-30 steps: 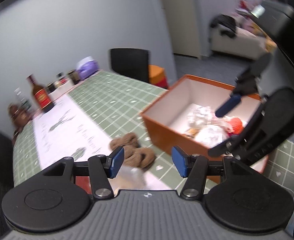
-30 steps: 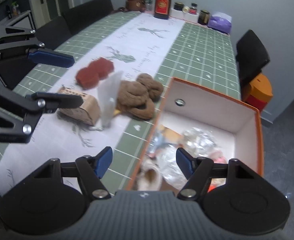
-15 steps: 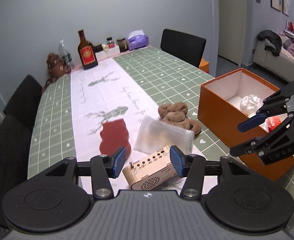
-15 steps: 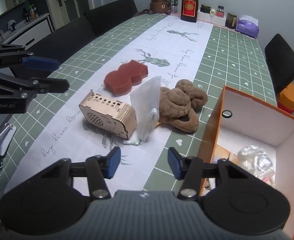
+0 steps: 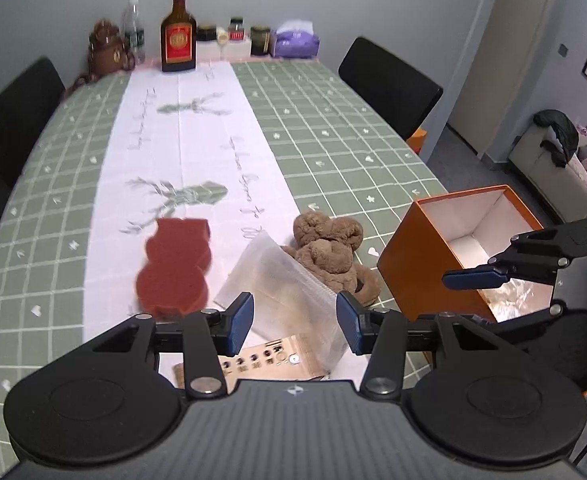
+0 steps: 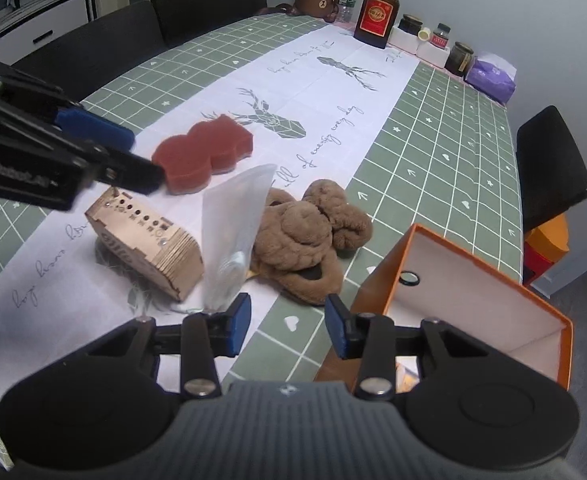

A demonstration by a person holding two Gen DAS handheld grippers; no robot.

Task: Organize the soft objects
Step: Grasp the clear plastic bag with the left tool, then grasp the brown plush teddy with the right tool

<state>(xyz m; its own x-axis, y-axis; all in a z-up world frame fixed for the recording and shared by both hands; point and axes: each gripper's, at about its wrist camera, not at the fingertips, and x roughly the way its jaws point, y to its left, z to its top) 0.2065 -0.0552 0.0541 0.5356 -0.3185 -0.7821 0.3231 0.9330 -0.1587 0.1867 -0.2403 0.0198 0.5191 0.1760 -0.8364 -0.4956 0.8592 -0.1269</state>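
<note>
A brown plush toy [image 5: 329, 250] [image 6: 305, 236] lies on the table beside an orange box [image 5: 425, 276] [image 6: 481, 300] that holds crinkly wrapped items. A red sponge [image 5: 175, 268] [image 6: 203, 154] lies on the white runner. A translucent plastic bag [image 5: 289, 292] [image 6: 233, 232] leans on a wooden box [image 5: 261, 364] [image 6: 145, 240]. My left gripper [image 5: 293, 324] is open and empty above the bag and wooden box. My right gripper [image 6: 286, 330] is open and empty, near the table between the bag and the orange box.
Bottles, jars and a purple tissue pack [image 5: 295, 42] stand at the table's far end [image 5: 229, 68]. Black chairs [image 5: 389, 84] surround the table. A sofa [image 5: 553, 172] stands in the room to the right.
Both grippers have pulled back from over the orange box and swung toward the objects on the runner. The left gripper now faces down the table. Both stay open and empty.
</note>
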